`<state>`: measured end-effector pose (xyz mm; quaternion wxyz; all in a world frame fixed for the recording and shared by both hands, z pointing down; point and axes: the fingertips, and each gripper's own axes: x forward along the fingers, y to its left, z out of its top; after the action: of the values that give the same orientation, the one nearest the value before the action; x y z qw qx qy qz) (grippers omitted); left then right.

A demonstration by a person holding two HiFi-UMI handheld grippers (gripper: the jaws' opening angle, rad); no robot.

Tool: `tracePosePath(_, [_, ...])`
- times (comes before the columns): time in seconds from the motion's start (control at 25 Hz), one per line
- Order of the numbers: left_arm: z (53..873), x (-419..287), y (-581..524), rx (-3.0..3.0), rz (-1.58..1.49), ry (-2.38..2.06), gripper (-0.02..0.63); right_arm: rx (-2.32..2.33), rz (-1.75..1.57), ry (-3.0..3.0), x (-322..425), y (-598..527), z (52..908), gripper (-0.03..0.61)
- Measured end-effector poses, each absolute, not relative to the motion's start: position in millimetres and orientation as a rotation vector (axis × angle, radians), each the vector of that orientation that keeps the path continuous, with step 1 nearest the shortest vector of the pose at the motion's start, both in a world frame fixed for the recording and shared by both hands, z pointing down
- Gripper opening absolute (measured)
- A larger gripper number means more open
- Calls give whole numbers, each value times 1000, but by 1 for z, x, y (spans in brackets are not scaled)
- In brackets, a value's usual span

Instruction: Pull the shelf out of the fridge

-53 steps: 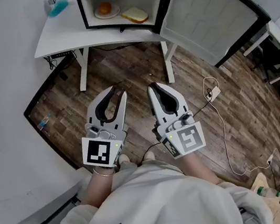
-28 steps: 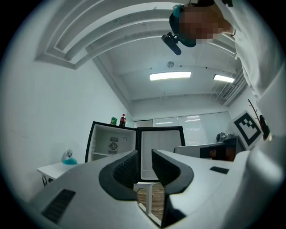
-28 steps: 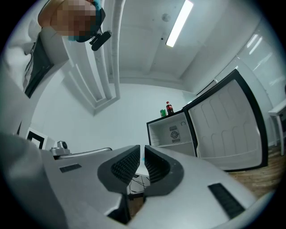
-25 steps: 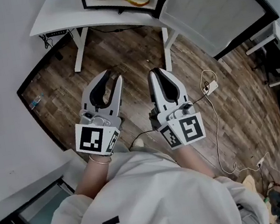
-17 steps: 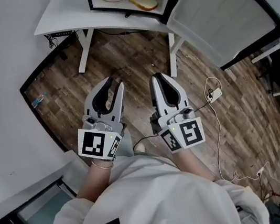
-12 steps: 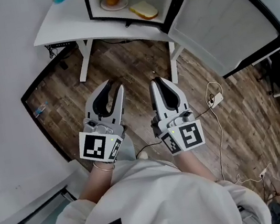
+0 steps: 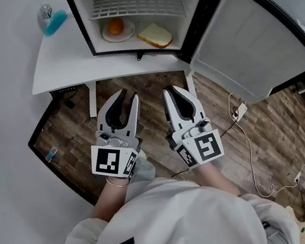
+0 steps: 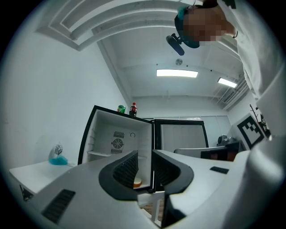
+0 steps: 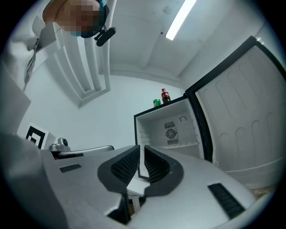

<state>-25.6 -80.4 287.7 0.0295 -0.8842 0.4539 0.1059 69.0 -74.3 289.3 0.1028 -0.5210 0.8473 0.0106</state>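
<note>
- Right now I am holding both tongs side by side over the wooden floor (image 7: pixel 74 140), pointing toward the fridge (image 7: pixel 79 22). The left tongs (image 7: pixel 129 97) are pressed together on nothing, and the right tongs (image 7: pixel 171 90) are likewise closed and empty.
- The wire shelf (image 7: pixel 139 5) is sitting inside the fridge, spanning from side wall to side wall, well apart from both tongs.
- Below it, a plate (image 7: pixel 108 38) carrying an orange (image 7: pixel 115 26) and a slice of bread (image 7: pixel 154 34) are lying on the fridge's bottom, close to its front lip.
- The fridge door (image 7: pixel 244 45) is standing swung wide to the right, so the whole mouth is facing me.
- The fridge is resting on the white bench (image 7: pixel 57 71). A bare strip of bench top is running along its front edge and widening to the left, where a blue-bottomed bottle (image 7: pixel 52 19) is standing by the wall.
- In the head view, the tongs' tips are showing just below the bench's front edge, between its two legs.
- A white cable (image 7: pixel 241 132) is trailing across the floor to the right of the right tongs.
</note>
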Motion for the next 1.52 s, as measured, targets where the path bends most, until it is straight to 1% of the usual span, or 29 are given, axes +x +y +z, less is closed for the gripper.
tracePosePath(0.44, [290,-44,-162,-2812,314,1300,86,-1669,40,2451,45,-152,292,48])
tracePosePath(1.24, [304,-60,-206,-2896,391,1321,86,-1717,-64,2378,39,-184,302,48])
tracePosePath(1.44, [310,-54,-225,-2957,411,1342,124,-1725,-106,2343,45,-199,305,49])
tracePosePath(1.52, [314,-52,-233,-2967,405,1352,128,-1721,-113,2337,47,-206,305,49])
